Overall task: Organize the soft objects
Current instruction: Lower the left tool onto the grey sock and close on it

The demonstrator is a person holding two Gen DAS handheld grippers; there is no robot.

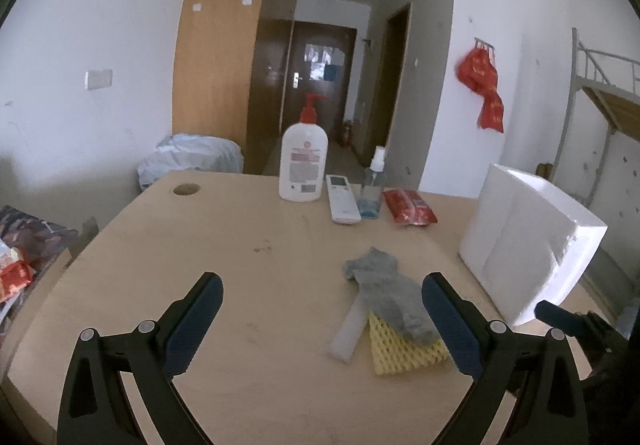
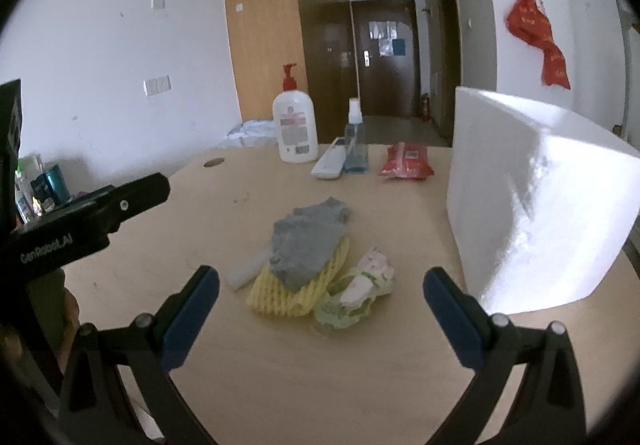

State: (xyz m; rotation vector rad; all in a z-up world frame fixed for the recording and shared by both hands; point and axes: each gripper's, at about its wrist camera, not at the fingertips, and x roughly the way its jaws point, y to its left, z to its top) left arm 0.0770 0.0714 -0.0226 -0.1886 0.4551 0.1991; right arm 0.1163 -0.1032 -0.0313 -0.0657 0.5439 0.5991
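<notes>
Left gripper (image 1: 322, 285) and right gripper (image 2: 320, 279) both wide open, holding nothing, grey cloth (image 2: 306, 241) atop yellow foam net (image 2: 280, 295) mid-surface (image 2: 320, 365), crumpled wrapper, possibly plastic (image 2: 356, 295), beside white box (image 2: 532, 205)

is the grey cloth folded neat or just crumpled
Crumpled. The grey cloth lies in a loose, uneven heap, draped partly over the yellow foam net and a white strip, with no straight folded edges.

sock (image 2: 308, 245) atop mesh sleeve (image 2: 288, 295), foam box (image 2: 532, 197) right, bottles (image 2: 295, 125) behind
</notes>
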